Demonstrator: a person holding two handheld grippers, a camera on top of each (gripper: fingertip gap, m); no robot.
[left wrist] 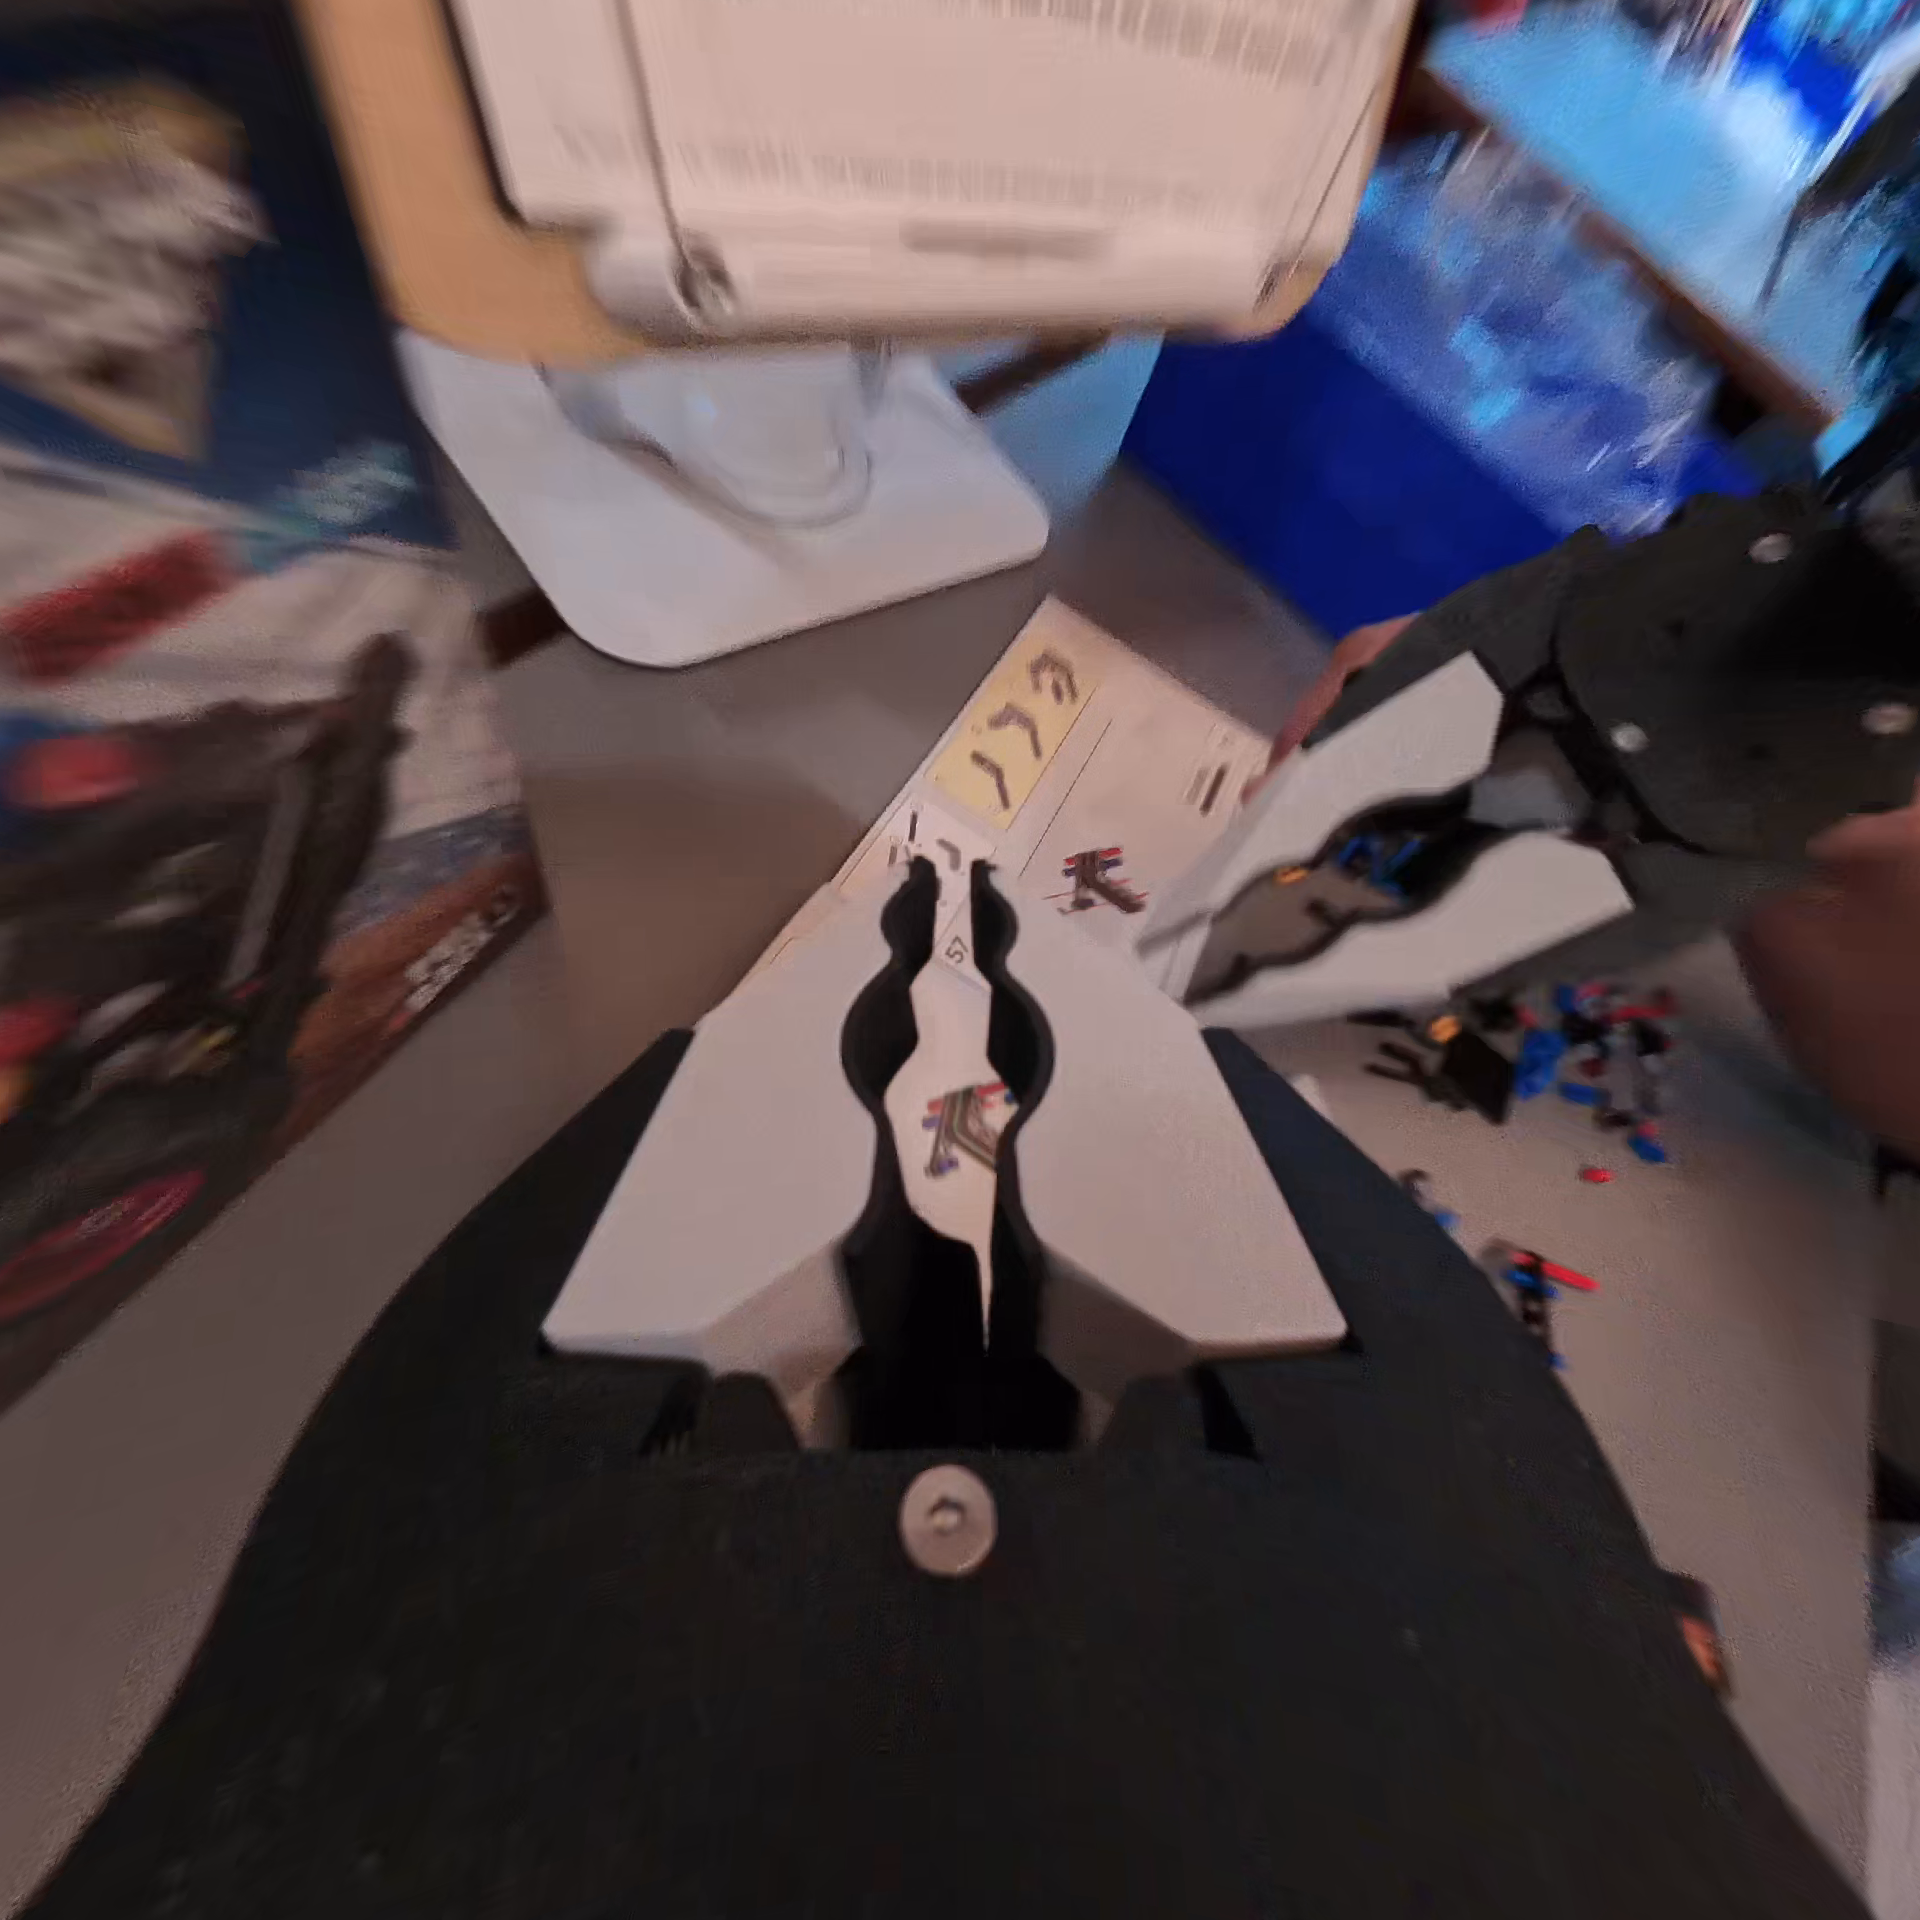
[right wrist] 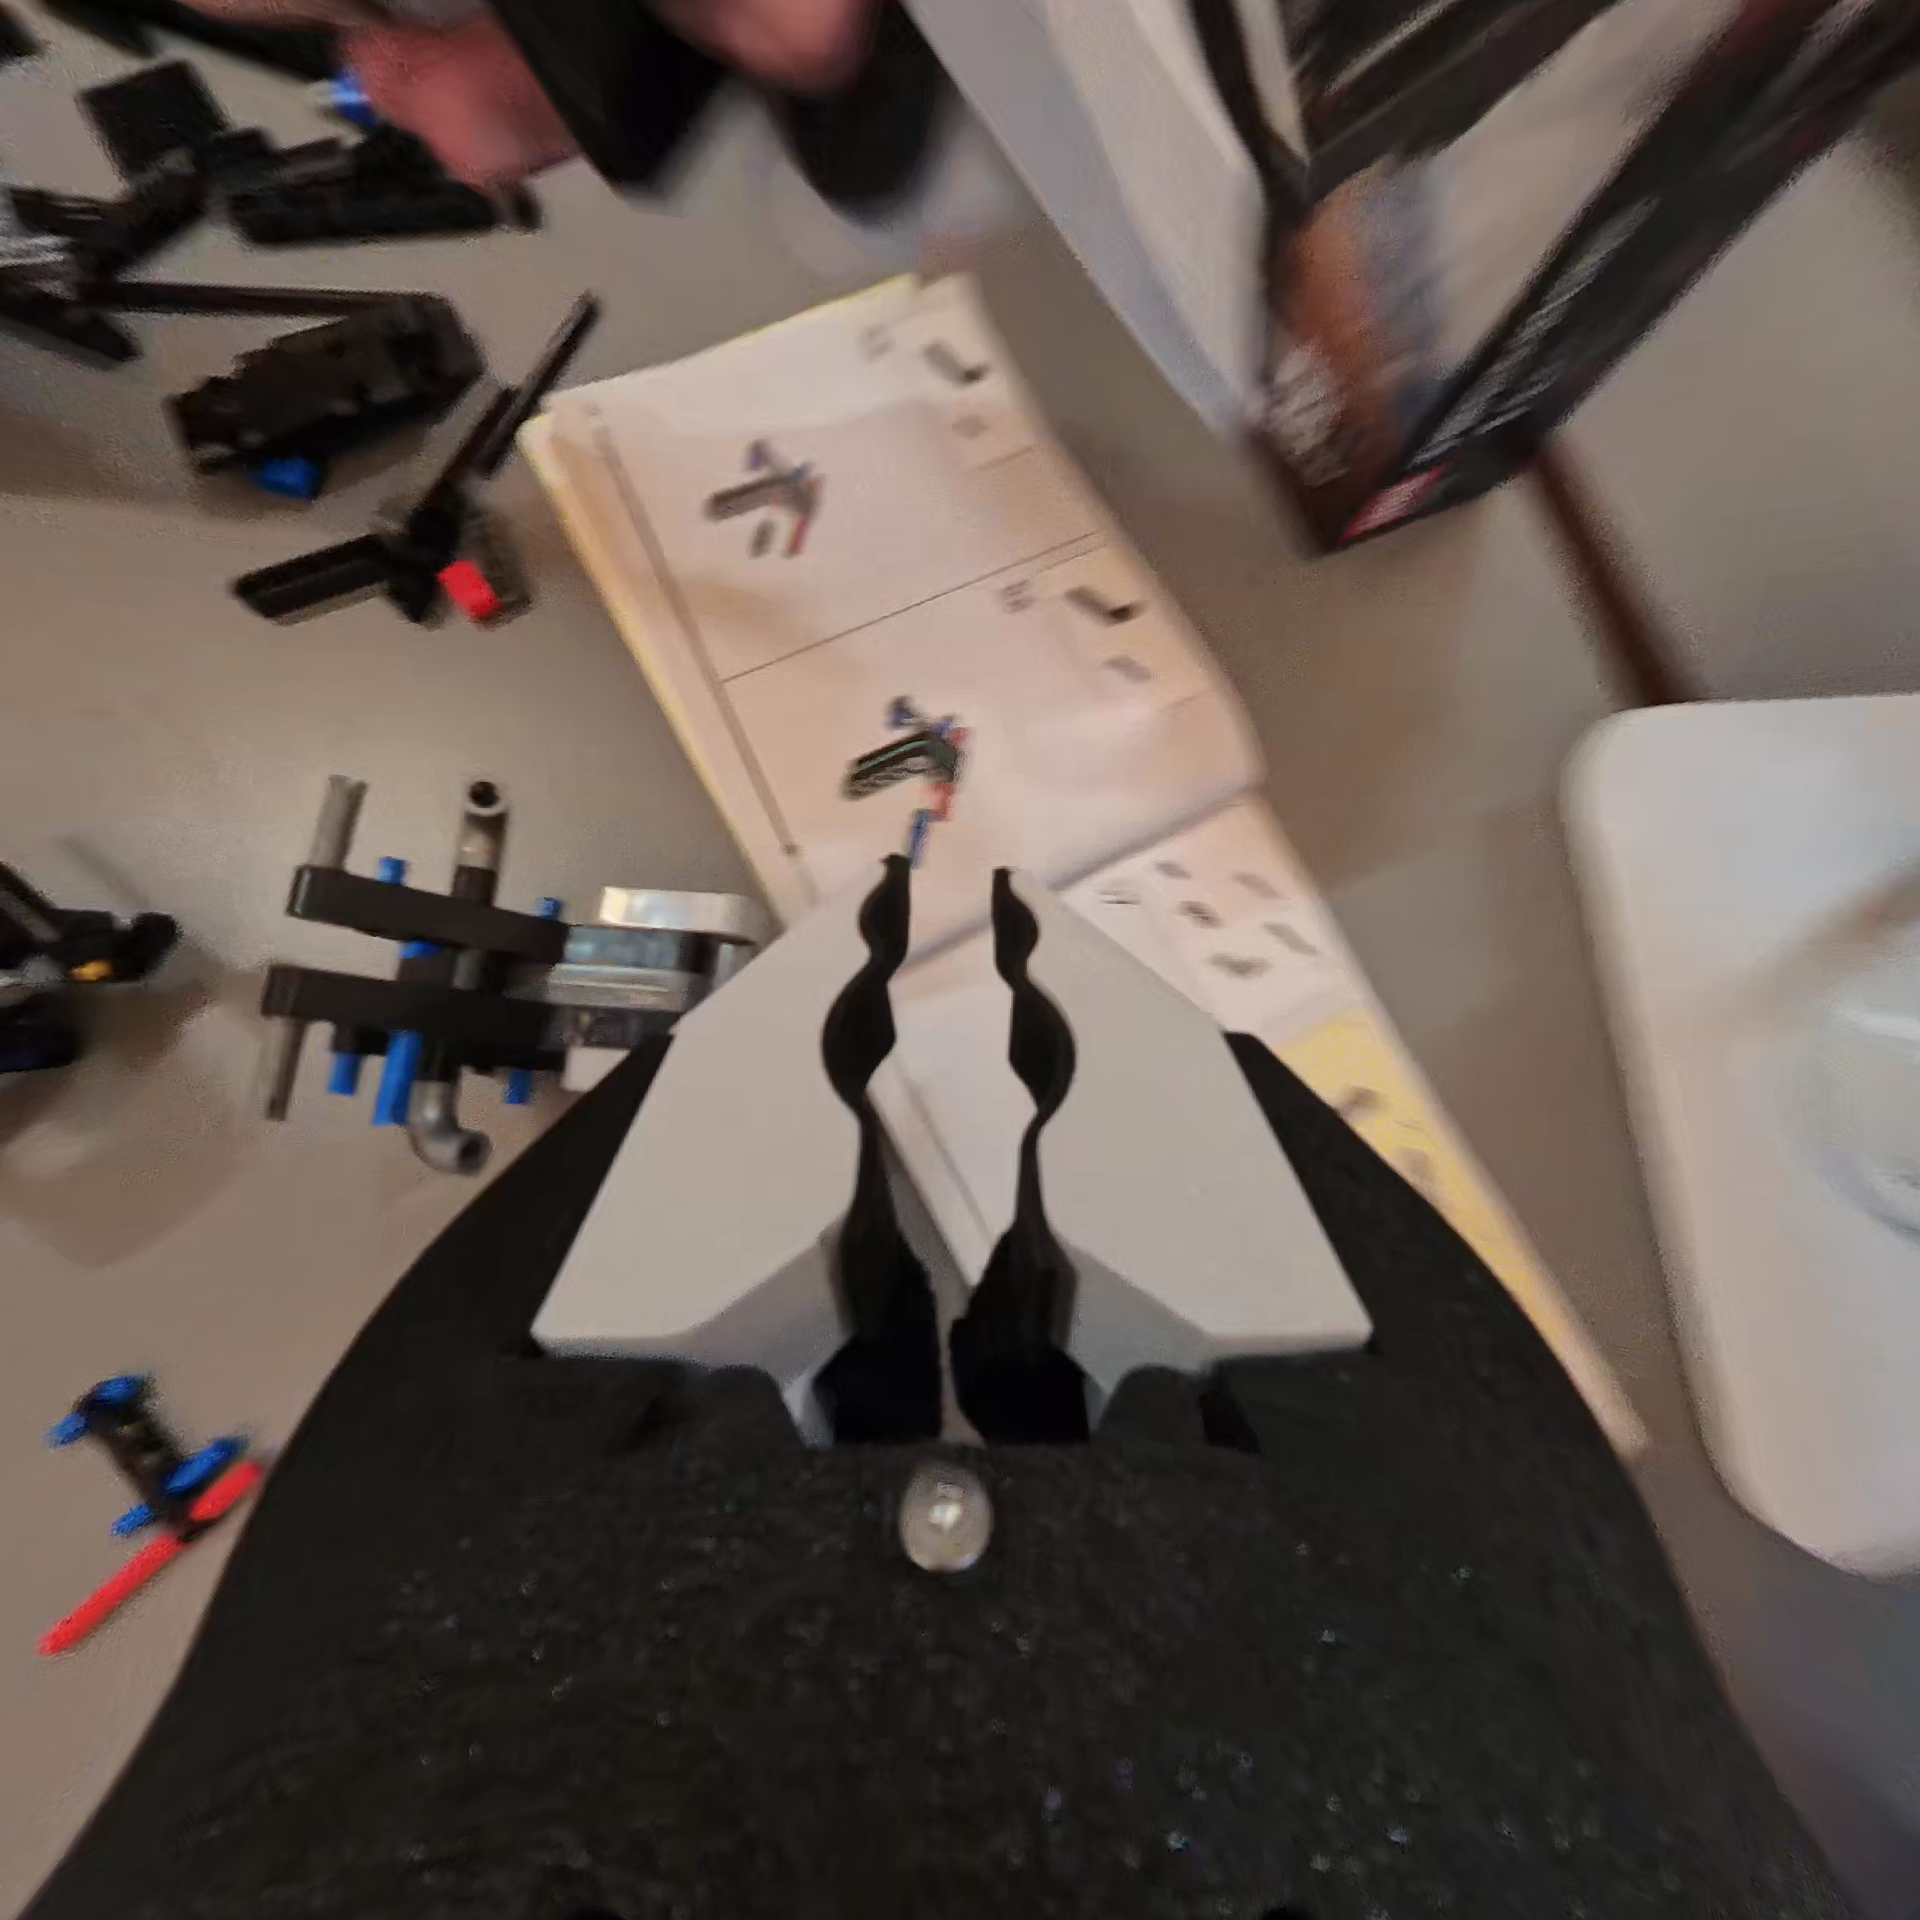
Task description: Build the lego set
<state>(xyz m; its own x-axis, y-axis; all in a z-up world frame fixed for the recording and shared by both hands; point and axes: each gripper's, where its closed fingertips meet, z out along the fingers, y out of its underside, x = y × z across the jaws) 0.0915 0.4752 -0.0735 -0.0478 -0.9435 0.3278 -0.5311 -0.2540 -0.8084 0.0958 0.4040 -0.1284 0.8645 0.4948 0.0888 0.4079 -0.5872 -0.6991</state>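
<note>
My left gripper hovers over the open instruction booklet, its jaws a narrow gap apart with nothing between them. My right gripper is open and empty above the same booklet; it also shows in the left wrist view, coming in from the right. A partial build of black beams, blue pins and grey axles lies on the table left of the right gripper. Loose black, blue and red pieces lie scattered on the grey table.
The set's box stands at the left, also seen in the right wrist view. A white stand base sits beyond the booklet. More black parts and a red axle lie around. A hand shows, blurred. The grippers' ends are close to 9 cm from one another. My right tips are roughly 20 cm from the red axle.
</note>
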